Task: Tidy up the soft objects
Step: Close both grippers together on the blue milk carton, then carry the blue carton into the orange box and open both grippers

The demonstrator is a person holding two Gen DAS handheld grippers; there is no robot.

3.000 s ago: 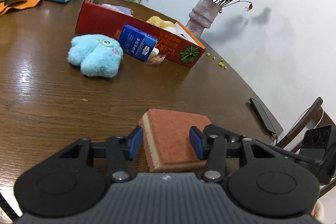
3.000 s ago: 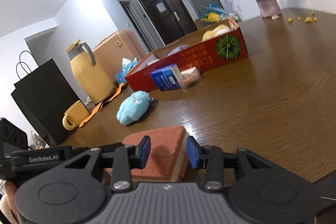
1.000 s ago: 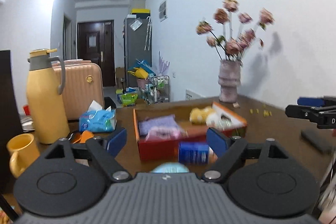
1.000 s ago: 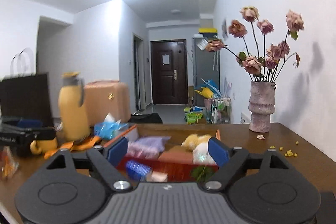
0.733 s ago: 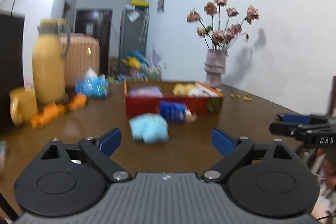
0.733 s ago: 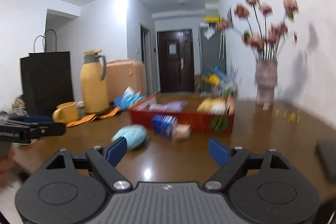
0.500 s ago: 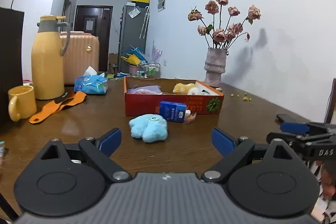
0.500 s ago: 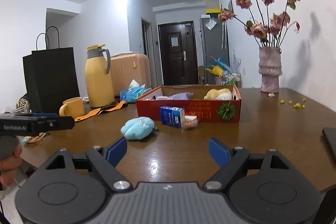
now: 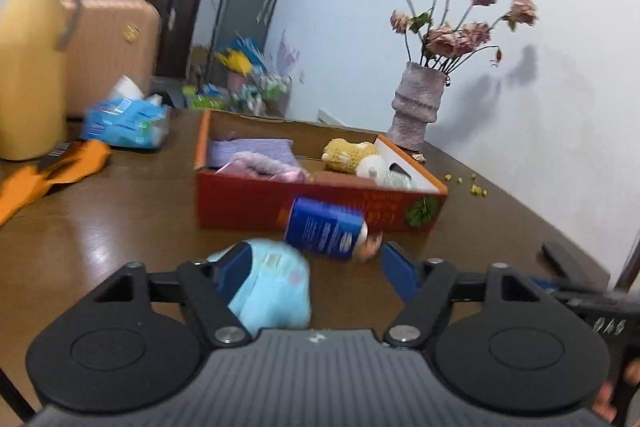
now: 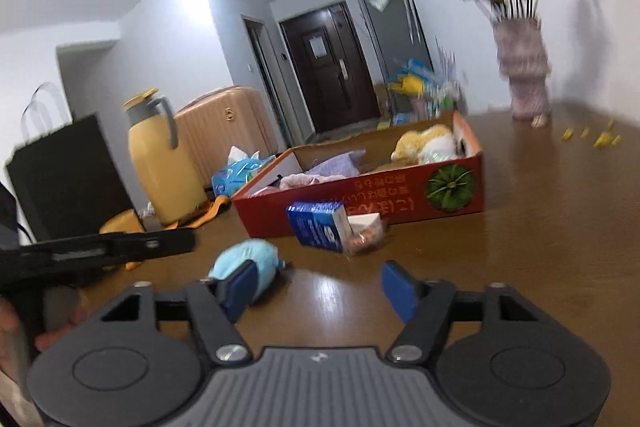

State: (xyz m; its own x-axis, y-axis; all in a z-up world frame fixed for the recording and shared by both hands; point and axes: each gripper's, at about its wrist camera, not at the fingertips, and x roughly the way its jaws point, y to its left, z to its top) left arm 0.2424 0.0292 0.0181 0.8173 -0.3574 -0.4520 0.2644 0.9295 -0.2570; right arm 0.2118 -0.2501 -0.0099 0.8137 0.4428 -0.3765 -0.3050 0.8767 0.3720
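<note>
A light blue plush toy (image 9: 276, 291) lies on the brown table in front of a red cardboard box (image 9: 256, 205). My left gripper (image 9: 316, 273) is low over the plush and its jaws are closing; the plush sits between them, against the left pad (image 9: 234, 273), while the right pad stands clear of it. In the right wrist view the plush (image 10: 256, 259) lies just beyond the left fingertip of my right gripper (image 10: 319, 287), whose jaws are closing with nothing between them. The box (image 10: 400, 201) holds a purple cloth (image 9: 250, 149), a pink fluffy piece, a yellow plush (image 9: 348, 155) and a white item.
A blue packet (image 9: 324, 229) and a small wrapper lean on the box front. A yellow jug (image 10: 160, 163), a tissue pack (image 9: 124, 123) and an orange strap (image 9: 52, 171) stand to the left. A vase of flowers (image 9: 418, 107) is at the back right, with a dark flat device (image 9: 560, 259) near it.
Both grippers have come forward and down towards the blue plush, which now sits at the left gripper's fingers. Both pairs of jaws stand narrower than before.
</note>
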